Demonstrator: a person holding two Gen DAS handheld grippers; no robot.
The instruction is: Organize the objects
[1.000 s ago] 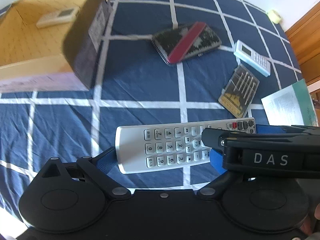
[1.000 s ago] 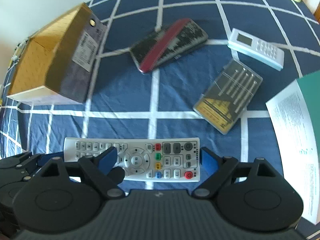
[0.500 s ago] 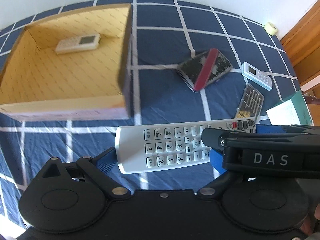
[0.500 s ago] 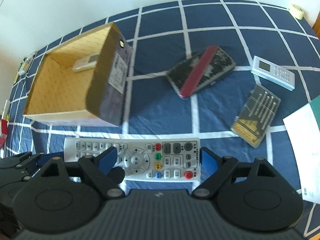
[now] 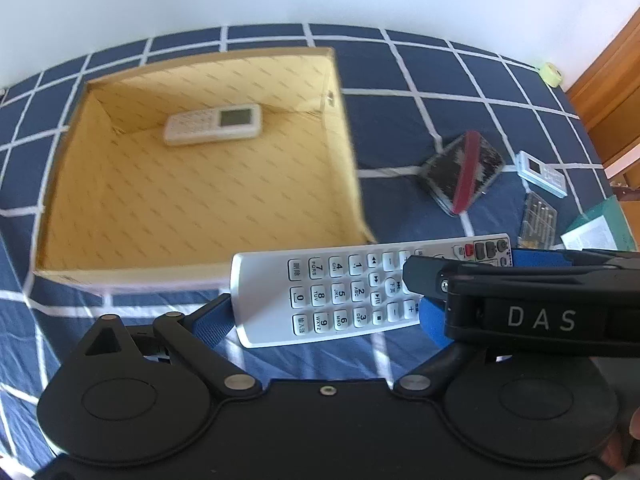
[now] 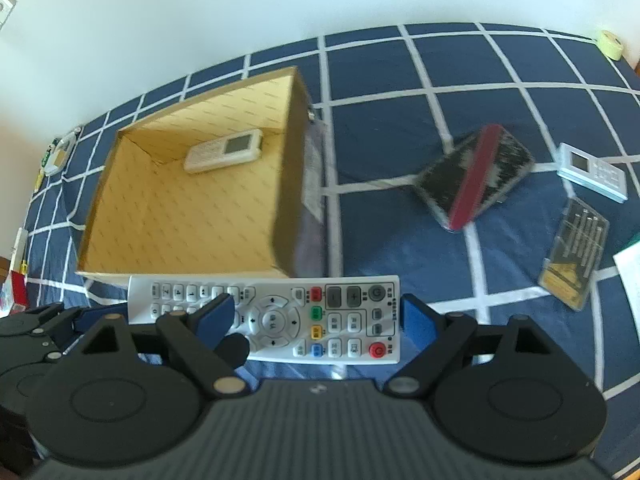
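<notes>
A long silver remote (image 5: 340,292) (image 6: 280,312) hangs crosswise above the blue checked cloth, carried by both grippers. My left gripper (image 5: 322,320) has its left pad against the remote's left end. My right gripper (image 6: 316,318) has its right pad against the remote's right end. Each gripper's inner finger overlaps the remote's middle, so the jaws stand wide. Just beyond the remote an open cardboard box (image 5: 180,200) (image 6: 180,208) holds a small white remote (image 5: 214,124) (image 6: 224,150) at its far wall.
On the cloth to the right lie a black case with a red band (image 5: 460,176) (image 6: 476,178), a white remote (image 5: 542,174) (image 6: 592,172), a screwdriver set (image 5: 538,220) (image 6: 574,256) and papers (image 5: 592,236). A tape roll (image 6: 610,44) sits far right. A white wall lies behind.
Both grippers have risen and moved left with the silver remote held the same way. The box, earlier off to the left, now lies straight ahead with its inside in full view.
</notes>
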